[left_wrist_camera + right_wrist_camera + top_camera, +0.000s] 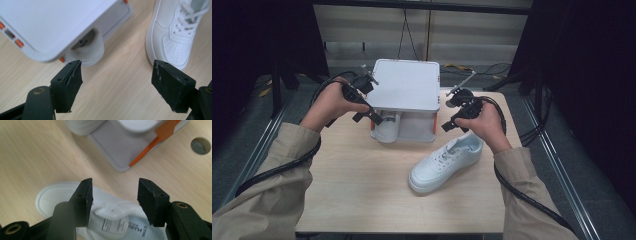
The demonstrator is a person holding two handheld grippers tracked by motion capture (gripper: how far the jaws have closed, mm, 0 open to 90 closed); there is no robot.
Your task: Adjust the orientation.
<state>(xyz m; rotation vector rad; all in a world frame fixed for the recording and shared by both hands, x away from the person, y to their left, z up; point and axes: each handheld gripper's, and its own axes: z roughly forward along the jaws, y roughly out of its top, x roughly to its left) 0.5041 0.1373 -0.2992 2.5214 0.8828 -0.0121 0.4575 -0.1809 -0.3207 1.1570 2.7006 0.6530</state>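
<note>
one shoe stowed, one left out on the tabletop

both tongs, left [116, 75] and right [113, 195], are held apart and empty; the loose shoe [444, 161] lies below the right tongs, beside the box [406, 85] where its pair [386, 129] is tucked.

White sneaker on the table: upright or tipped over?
Upright: the white lace-up sneaker rests sole-down on the wooden table, laces facing up.
</note>
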